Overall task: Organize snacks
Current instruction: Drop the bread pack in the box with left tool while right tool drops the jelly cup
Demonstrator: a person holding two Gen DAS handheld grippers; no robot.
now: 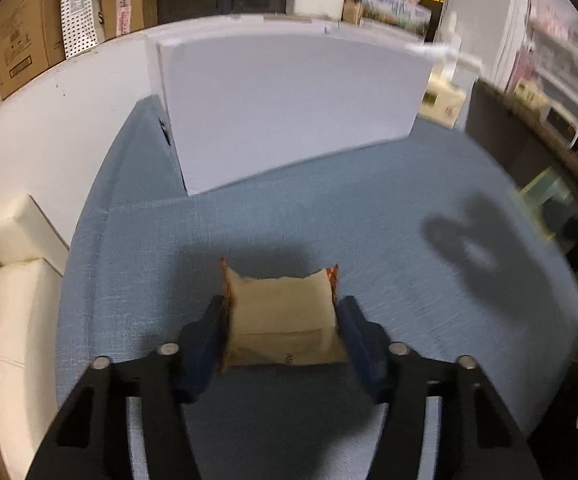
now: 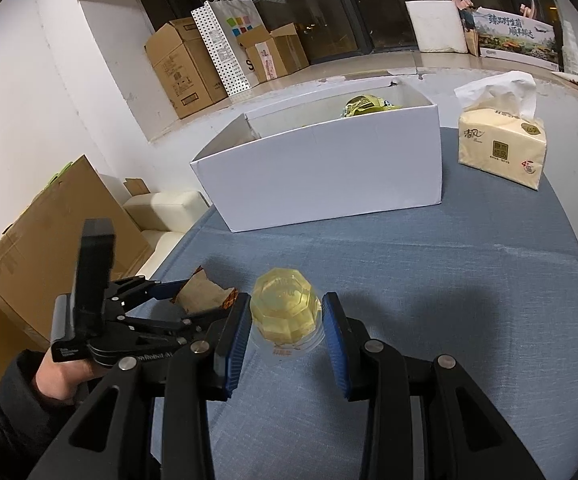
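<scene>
Nearest, the right gripper [image 2: 285, 322] is clenched on a clear plastic jelly cup with yellow filling [image 2: 285, 312], blue pads pressing its two sides; the cup sits upside down, rim on the blue cloth-covered table [image 2: 449, 300]. Judgement: light, thin-walled, smooth and a bit slippery, with a peel lid that could burst if squeezed hard, so a grip low on the faceted wall near the rim looks safest. Just left of it, the left gripper [image 1: 283, 320], held by a hand [image 2: 63, 372] in a dark sleeve, has its jaws either side of a flat tan paper snack packet with orange-printed edges [image 1: 283, 312]. The pads touch or nearly touch the packet's side seams, and the left seam looks slightly buckled, so I read it as grasped, lightly. Judgement: the packet is very light and soft, will crumple and may slide from the pads; taking it across its narrow width near the middle seems best. Farther back stands an open white cardboard box [image 2: 321, 172], with a yellow-green wrapped item [image 2: 363, 105] already inside at the far side, likely the destination. Far right rests a pale yellow tissue pack [image 2: 503, 148]. Beyond, brown cartons [image 2: 181, 68] line the sill.
</scene>
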